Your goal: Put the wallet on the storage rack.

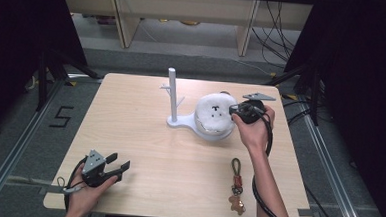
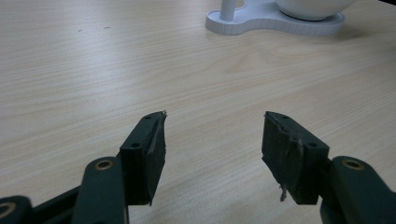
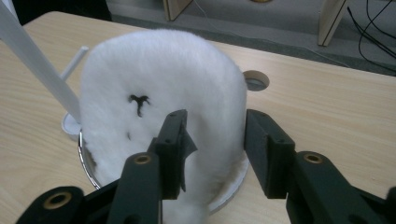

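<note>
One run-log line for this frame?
right gripper: open at white plush in dish | left gripper: open, idle | keychain: on table, untouched

Stand [image 2: 275, 21]: top edge of the left gripper view is cutting off its post and bowl. Plush [image 3: 163, 116]: its underside is lying hidden inside the bowl [image 3: 233, 186] in the right gripper view; the right gripper's fingers [image 3: 173, 149] are covering part of its front. Keychain [image 1: 236, 186]: too small in the high view for its charm's detail to be telling.

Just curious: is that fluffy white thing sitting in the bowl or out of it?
In. The fluffy white thing stands in the bowl, whose rim shows around its base.
</note>
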Motion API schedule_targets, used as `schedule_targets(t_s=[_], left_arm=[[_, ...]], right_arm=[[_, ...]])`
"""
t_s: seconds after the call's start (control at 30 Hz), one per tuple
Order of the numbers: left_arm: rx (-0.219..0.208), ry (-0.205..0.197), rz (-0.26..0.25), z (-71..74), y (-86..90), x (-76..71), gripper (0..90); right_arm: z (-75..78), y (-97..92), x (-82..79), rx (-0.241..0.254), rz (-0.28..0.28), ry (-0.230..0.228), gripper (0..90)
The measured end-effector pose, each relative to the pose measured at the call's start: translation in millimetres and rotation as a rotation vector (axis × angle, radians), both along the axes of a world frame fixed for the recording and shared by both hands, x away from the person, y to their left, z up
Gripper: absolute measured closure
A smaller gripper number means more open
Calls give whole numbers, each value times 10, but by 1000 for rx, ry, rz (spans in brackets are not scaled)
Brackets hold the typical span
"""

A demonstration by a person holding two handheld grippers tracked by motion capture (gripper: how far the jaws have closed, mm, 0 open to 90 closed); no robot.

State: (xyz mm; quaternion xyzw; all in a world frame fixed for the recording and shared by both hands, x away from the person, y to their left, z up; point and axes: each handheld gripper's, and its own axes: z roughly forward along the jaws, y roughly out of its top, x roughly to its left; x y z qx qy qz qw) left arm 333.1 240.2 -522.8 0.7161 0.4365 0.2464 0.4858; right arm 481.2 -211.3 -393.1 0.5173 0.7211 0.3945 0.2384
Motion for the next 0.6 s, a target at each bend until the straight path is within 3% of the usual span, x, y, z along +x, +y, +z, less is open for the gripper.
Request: schedule_targets(t_s=[0.1, 0.17, 0.23, 0.27, 0.33, 0.43, 0.6], left_arm=[[0, 1, -1, -1, -3, 2, 393], [4, 0, -5, -1, -3, 7, 392], [-1, -9, -22, -9, 0, 28, 390], [3, -12, -26, -8, 3, 33, 390], [-2, -10, -26, -9, 2, 36, 390], [3, 4, -10, -2, -1, 24, 390], [0, 3, -9, -2, -4, 25, 390]], right_arm=[[41, -34, -57, 33, -13, 15, 553], [50, -97, -93, 28, 10, 19, 531], [48, -108, -169, 36, -23, 68, 499], [26, -153, -174, 21, 1, 66, 491], [0, -188, -230, 29, -5, 99, 484], [-37, -266, -302, -4, -5, 151, 455], [-129, -319, -426, 27, -41, 241, 452]])
